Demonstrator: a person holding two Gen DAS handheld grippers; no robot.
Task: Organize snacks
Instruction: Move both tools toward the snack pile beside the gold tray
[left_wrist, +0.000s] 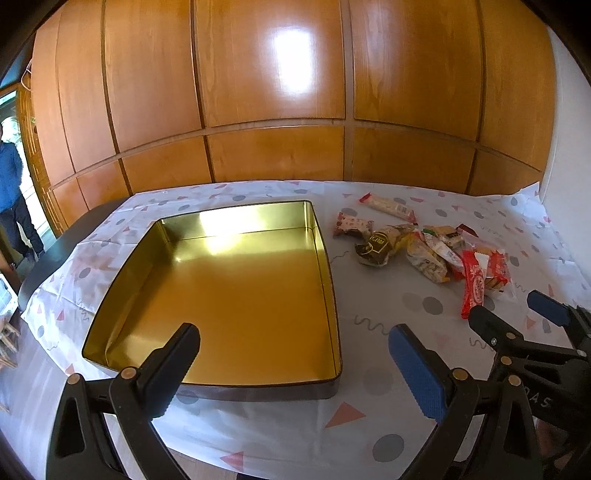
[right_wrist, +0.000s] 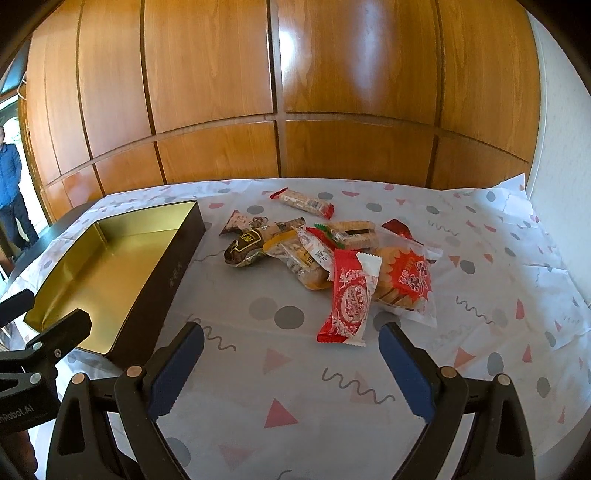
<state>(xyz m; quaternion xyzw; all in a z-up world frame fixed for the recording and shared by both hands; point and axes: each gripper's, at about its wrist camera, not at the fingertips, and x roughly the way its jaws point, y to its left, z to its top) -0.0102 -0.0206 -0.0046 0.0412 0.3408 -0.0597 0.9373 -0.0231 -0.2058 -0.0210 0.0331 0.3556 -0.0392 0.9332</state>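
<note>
Both grippers, left gripper & right gripper, spread wide, nothing held. Snack pile sits right of gold tin; red wafer pack long axis runs near-to-far, slightly tilted.

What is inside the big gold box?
Nothing yet. The gold tin shows only its bare shiny floor. A small near corner is hidden behind the left tongs. The snacks all lie outside on the tablecloth.

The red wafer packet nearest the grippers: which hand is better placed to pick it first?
Right. The right gripper is open, facing the red wafer packet; the left gripper hovers over the tin.
</note>
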